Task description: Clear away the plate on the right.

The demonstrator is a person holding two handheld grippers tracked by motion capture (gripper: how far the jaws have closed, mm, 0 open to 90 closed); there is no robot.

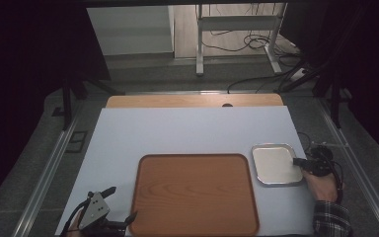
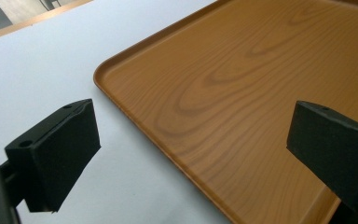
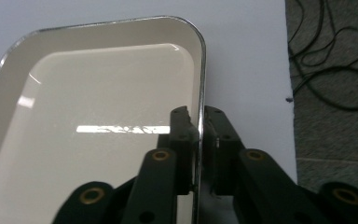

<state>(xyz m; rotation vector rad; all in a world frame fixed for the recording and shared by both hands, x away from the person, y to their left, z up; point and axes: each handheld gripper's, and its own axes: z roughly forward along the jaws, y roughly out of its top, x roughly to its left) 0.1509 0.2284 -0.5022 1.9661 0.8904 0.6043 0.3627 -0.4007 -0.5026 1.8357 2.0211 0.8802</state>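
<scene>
A large wooden tray (image 1: 195,192) lies on the white tabletop near the front edge. Just right of it sits a small metal tray (image 1: 275,164) with a shiny rim. My right gripper (image 1: 300,161) is shut on that metal tray's right rim (image 3: 199,116), one jaw inside the tray and one outside. My left gripper (image 1: 121,205) stands open at the wooden tray's front left corner, its jaws wide apart. In the left gripper view the wooden tray's edge (image 2: 168,149) runs between the two jaws, with nothing held.
The white sheet (image 1: 177,133) covers a wooden table whose far edge (image 1: 192,100) shows at the back. Cables (image 3: 335,60) lie on the grey floor to the right of the table. A metal frame (image 1: 237,29) stands beyond the table.
</scene>
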